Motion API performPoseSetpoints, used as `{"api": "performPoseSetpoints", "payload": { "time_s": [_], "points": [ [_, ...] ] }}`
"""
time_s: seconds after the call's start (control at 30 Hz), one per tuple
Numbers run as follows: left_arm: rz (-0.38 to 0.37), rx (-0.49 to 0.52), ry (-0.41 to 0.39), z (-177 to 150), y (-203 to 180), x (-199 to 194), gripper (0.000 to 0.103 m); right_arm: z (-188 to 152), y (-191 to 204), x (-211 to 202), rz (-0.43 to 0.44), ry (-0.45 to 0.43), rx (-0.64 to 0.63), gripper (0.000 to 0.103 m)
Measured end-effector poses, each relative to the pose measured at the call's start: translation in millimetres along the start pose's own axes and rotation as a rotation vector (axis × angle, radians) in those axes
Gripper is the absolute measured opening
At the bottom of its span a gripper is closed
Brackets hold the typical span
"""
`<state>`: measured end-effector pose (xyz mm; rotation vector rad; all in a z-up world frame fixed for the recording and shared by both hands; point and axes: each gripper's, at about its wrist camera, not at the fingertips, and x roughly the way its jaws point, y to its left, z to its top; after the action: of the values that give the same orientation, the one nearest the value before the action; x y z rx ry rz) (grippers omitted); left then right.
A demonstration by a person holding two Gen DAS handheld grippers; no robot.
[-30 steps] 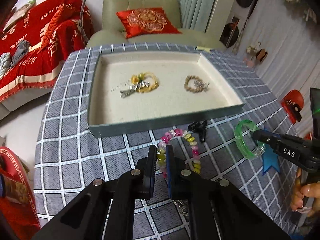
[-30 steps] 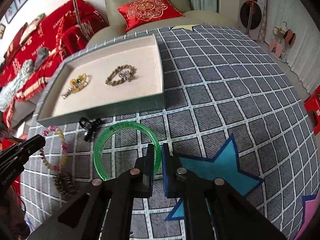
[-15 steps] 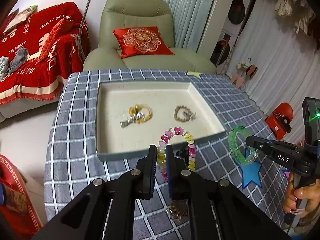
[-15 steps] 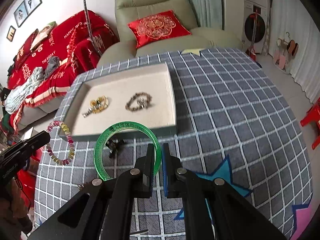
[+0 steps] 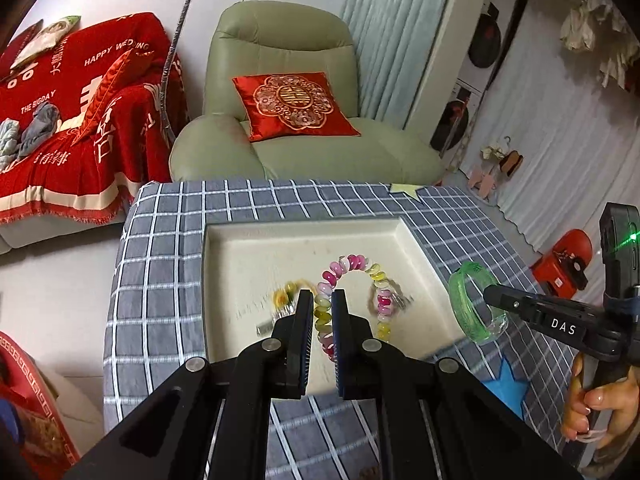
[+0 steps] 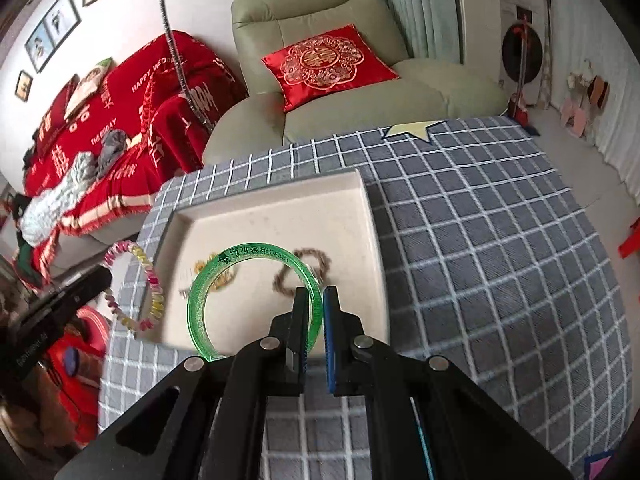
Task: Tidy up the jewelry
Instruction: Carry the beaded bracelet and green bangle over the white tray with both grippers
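We are holding a gripper in each hand above the checked cloth (image 6: 472,240), both raised over the near edge of the tray (image 5: 224,280); the left gripper (image 5: 322,312) is pinching the bead bracelet (image 5: 352,264) between narrow jaws, gripping one side of the loop while the rest is arching up and hanging down on the other side, off the table and over the tray's floor as the left camera sees it; the right gripper (image 6: 317,312) is clamping the green bangle (image 6: 224,264) by its rim, its jaws nearly together, and the ring is standing out to the left of the fingers in the air; in the left view the bangle is showing at the right, beyond the tray's right rim, at the tip of the other tool; inside the tray two pieces are lying on the pale lining, a yellow one (image 6: 218,276) toward the left and a brown chain (image 6: 304,268) toward the right, both blurred and partly hidden behind what we are carrying; behind the table a green armchair (image 5: 280,56) is bearing a red cushion (image 5: 294,104), and a red throw (image 5: 80,92) is covering the sofa at the left.
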<state>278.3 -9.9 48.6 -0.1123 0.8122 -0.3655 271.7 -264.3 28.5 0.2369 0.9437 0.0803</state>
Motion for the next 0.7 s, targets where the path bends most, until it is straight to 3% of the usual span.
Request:
{"api": "performPoseSetpoints", "payload": {
  "time_s": [0.3, 0.7],
  "points": [
    [0.074, -0.003, 0.049, 30.2, 15.8, 61.6, 0.025, 40.2, -0.3, 57.5, -0.016, 0.043, 0.045, 0.008],
    [0.138, 0.023, 0.132, 28.3, 23.0, 131.0, 0.025, 39.6, -9.2, 120.2, -0.048, 0.098, 0.071, 0.008]
  ]
}}
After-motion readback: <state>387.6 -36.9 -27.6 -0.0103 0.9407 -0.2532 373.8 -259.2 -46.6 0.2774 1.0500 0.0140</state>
